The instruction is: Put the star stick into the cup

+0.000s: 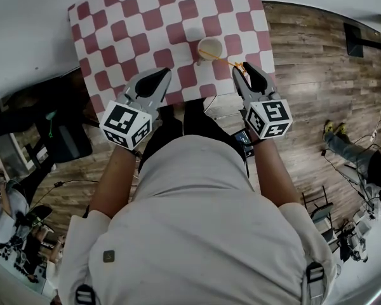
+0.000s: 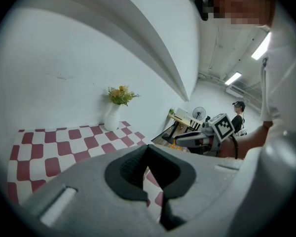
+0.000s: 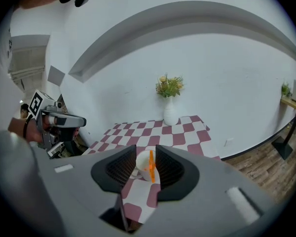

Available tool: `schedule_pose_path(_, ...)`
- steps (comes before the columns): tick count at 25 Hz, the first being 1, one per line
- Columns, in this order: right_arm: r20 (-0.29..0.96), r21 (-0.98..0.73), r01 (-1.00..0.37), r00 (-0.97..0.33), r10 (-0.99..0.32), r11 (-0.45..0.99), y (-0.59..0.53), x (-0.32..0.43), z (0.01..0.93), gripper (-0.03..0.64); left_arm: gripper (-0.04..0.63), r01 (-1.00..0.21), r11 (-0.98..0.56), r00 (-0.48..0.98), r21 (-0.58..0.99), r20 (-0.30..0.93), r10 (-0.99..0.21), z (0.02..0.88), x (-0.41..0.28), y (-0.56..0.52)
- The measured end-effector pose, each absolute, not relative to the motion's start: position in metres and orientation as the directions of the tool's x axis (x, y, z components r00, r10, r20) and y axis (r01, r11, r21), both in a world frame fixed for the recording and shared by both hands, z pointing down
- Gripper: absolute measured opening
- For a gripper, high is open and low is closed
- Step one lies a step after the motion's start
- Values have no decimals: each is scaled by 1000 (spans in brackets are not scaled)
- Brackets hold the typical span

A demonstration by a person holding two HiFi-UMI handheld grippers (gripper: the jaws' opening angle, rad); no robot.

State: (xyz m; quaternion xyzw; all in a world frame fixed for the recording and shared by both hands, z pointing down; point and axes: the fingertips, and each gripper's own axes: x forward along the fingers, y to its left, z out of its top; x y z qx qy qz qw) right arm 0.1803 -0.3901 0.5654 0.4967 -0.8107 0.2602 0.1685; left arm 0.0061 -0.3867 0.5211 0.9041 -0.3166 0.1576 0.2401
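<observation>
A white cup (image 1: 209, 46) stands on the red-and-white checked table (image 1: 146, 18), near its front right. The orange star stick (image 1: 223, 60) has one end in the cup and leans over the rim towards my right gripper (image 1: 244, 70). In the right gripper view the cup (image 3: 142, 162) and the stick (image 3: 151, 166) show between the jaws of the right gripper (image 3: 147, 157), which stands open with a gap on both sides of the stick. My left gripper (image 1: 162, 75) hovers at the table's front edge, left of the cup. The left gripper (image 2: 147, 149) is shut and holds nothing.
A white vase with yellow flowers (image 3: 170, 113) stands at the far side of the table by the white wall; the vase (image 2: 112, 117) also shows in the left gripper view. Wooden floor (image 1: 317, 88) lies right of the table. Dark equipment (image 1: 57, 138) sits left of me.
</observation>
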Motion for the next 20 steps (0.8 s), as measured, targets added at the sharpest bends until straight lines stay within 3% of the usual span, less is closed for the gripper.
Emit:
schedule_pose_path(10, 485, -183, -943, -332, -809, 277, -359, 193, 527, 155, 3, -603, -739, 783, 300, 401, -476, 497, -14, -363)
schedule_pose_path(20, 422, -133, -961, -277, -863, 243, -305, 158, 484, 131, 3, -551, -795, 819, 252, 347, -458, 465, -49, -321)
